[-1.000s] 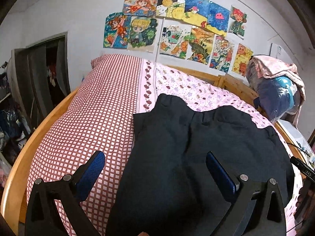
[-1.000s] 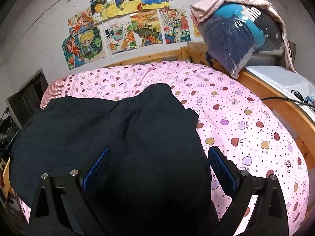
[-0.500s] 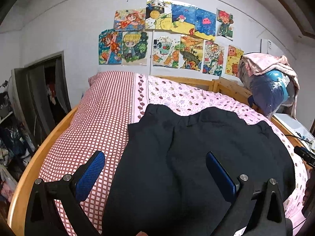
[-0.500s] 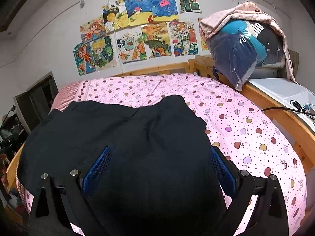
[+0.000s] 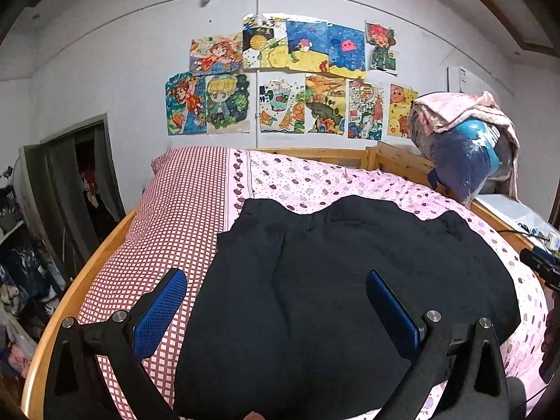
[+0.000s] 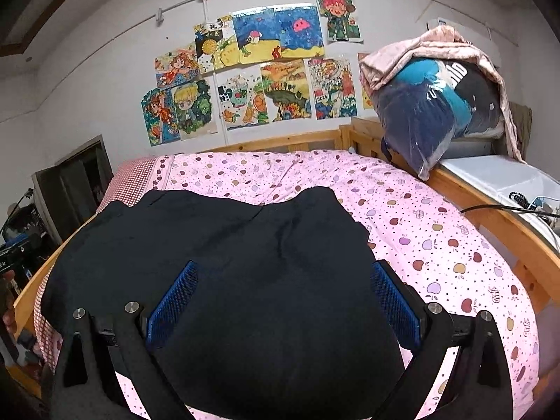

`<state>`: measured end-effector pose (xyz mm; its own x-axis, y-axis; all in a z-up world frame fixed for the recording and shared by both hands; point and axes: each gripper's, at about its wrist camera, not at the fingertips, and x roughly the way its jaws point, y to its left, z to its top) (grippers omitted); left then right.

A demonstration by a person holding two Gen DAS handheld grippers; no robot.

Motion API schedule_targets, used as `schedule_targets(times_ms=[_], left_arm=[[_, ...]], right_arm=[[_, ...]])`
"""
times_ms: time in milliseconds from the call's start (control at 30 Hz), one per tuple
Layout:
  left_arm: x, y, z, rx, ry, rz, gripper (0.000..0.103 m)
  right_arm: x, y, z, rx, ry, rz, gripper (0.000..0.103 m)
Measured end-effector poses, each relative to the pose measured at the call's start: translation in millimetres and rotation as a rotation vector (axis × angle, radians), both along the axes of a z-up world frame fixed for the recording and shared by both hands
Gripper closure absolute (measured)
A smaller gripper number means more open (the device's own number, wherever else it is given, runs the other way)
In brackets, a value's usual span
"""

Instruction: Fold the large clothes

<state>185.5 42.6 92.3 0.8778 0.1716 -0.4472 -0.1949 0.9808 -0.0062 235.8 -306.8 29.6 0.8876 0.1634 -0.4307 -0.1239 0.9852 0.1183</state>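
A large black garment (image 5: 350,280) lies spread flat on the bed, its far edge showing two rounded corners; the right wrist view shows the same black garment (image 6: 245,262) from the other side. My left gripper (image 5: 276,280) hovers above its near left part, open, with nothing between the blue pads. My right gripper (image 6: 283,273) hangs over the near right part, also open and holding nothing. The cloth's nearest edge is hidden below both gripper frames.
The bed has a pink apple-print sheet (image 6: 437,231) and a red checked cover (image 5: 168,217), inside a wooden frame (image 6: 507,220). A plastic bag of clothes (image 6: 437,105) under a pink blanket stands at the far right corner. Cables (image 6: 490,208) lie on the right ledge.
Both grippers have pulled back and risen away from the garment, so more wall and bed show. The garment lies still, and both stay open.
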Motion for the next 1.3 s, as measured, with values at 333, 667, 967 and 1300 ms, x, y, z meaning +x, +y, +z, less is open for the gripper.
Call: schedule_targets(times_ms=[333, 667, 967, 1300], left_arm=[[-30.5, -22.6, -1.4, 0.025, -0.031, -0.031, 0.0], [-68.5, -31.9, 2.2, 0.036, -0.056, -0.052, 0.0], [-100.5, -38.6, 1.8, 0.032, -0.066, -0.062, 0.0], [-122.6, -50.0, -9.1, 0.03, -0.057, -0.075, 0.0]], right_arm=[[-41.7, 16.0, 7.8, -0.021, -0.065, 0.041, 0.006], [-84.0, 33.3, 13.2, -0.003, -0.097, 0.098, 0.006], [-119.1, 46.7, 14.0, 0.0, -0.113, 0.113, 0.006], [-150.1, 54.5, 6.9, -0.023, -0.124, 0.134, 0.005]])
